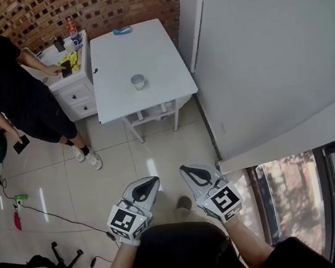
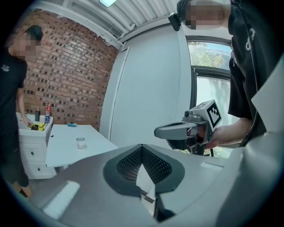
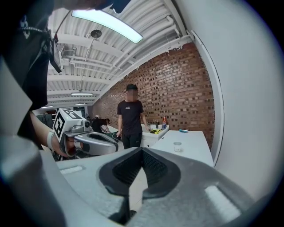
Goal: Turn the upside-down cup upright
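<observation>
While both tools are held low over the person's lap at the near edge of the head view, the left gripper (image 1: pixel 146 188) and the right gripper (image 1: pixel 193 174) sit side by side, close together but apart, tips pointing away over the pale tiled floor (image 1: pixel 116 163). Each gripper's own view shows its two grey jaws pressed together at the tip, with nothing caught between the dark ribbed pads.

Well apart from both grippers, the small pale cup (image 1: pixel 138 81) stands alone on the white rectangular table (image 1: pixel 142 49), towards that table's near edge. At this distance it is hard to say which way up it sits. A small turquoise object (image 1: pixel 122 30) lies at the table's far edge, close to the red brick wall (image 1: pixel 104 2).

Just left of the table stands a white drawer cabinet (image 1: pixel 78 97) with bottles and small items on top. A person in black clothes (image 1: pixel 14 90) stands at its left side, one hand resting on the cabinet top. A plain white wall panel (image 1: pixel 266 40) fills the right side.
</observation>
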A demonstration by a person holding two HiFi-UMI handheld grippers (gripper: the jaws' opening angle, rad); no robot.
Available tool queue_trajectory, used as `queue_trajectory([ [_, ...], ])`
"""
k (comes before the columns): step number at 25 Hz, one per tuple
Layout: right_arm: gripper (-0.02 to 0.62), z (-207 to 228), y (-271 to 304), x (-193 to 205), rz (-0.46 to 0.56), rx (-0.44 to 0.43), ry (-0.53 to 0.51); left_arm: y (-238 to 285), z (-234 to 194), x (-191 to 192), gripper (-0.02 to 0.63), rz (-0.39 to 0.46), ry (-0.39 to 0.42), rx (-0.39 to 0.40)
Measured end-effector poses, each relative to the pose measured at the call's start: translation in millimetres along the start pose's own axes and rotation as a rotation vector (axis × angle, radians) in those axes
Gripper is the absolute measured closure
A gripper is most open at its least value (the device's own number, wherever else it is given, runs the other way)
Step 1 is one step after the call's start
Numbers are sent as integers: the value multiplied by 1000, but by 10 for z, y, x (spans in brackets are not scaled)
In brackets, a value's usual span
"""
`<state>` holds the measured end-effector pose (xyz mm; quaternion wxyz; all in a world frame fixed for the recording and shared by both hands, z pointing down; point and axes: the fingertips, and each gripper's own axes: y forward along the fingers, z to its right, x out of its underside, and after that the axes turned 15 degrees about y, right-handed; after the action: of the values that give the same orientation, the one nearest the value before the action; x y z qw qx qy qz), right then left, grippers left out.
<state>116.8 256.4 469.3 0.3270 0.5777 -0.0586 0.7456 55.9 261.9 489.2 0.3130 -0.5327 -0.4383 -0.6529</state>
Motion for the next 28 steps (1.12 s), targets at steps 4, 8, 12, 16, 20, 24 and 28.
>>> queue_trajectory([
  [4,603,-118,-187,153,4,-3,6,-157,237,43,591,-5,1,-5],
  [8,603,-193,-292,193,24,15,16,-297,318,16,591,-1,17,-2],
  [12,603,-333,-349,125,39,29,7,-407,333,-35,591,20,25,12],
  [16,603,-538,-348,122,42,46,3,-575,354,-47,591,35,29,33],
  [20,603,-752,-323,176,52,74,8,-793,401,-1,591,46,22,59],
  [24,603,-1051,-268,155,51,114,12,-1078,396,33,591,59,22,85],
  [28,603,-1388,-246,157,70,111,11,-1340,369,94,591,74,24,95],
])
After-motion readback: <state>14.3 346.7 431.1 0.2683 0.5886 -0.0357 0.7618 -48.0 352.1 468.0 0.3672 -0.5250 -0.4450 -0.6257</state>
